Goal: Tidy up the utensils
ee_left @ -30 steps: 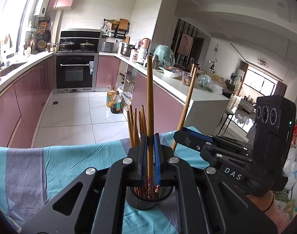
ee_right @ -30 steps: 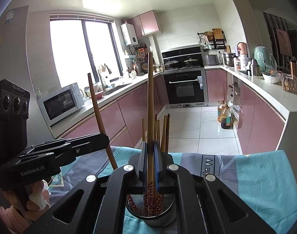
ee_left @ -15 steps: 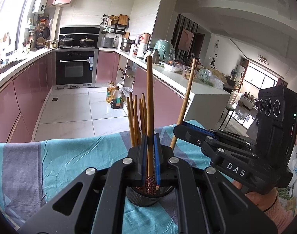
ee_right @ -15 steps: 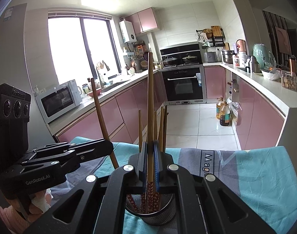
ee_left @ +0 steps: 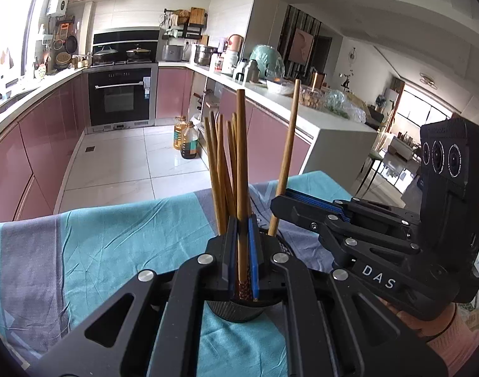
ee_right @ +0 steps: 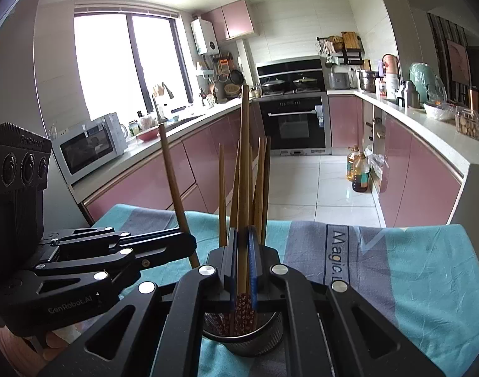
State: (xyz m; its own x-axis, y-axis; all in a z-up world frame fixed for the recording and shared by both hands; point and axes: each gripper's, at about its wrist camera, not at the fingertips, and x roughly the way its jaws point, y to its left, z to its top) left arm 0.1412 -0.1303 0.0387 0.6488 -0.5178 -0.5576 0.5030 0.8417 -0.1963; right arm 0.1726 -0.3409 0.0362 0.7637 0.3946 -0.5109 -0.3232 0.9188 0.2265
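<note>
A dark mesh utensil holder (ee_left: 236, 309) (ee_right: 242, 342) stands on the teal and grey tablecloth (ee_left: 113, 245), with several wooden chopsticks (ee_left: 219, 169) (ee_right: 261, 182) upright in it. My left gripper (ee_left: 242, 223) is shut on one upright chopstick (ee_left: 242, 157) whose patterned lower end reaches into the holder. My right gripper (ee_right: 242, 232) is shut on another chopstick (ee_right: 245, 157), also upright over the holder. In each view the other gripper comes in from the side, the right gripper (ee_left: 278, 203) and the left gripper (ee_right: 189, 242), each with its chopstick (ee_left: 286, 157) (ee_right: 173, 188) slanting.
The table's far edge (ee_right: 365, 224) drops to a tiled kitchen floor (ee_left: 120, 163). Pink cabinets line both sides, with an oven (ee_right: 294, 122) at the back. Oil bottles (ee_left: 187, 139) stand on the floor. A hand in a pink sleeve (ee_left: 453, 336) holds the right gripper.
Both grippers have sunk toward the holder with their chopsticks and tipped a little downward. The held chopsticks reach deeper among those in the holder. Both stay shut.
</note>
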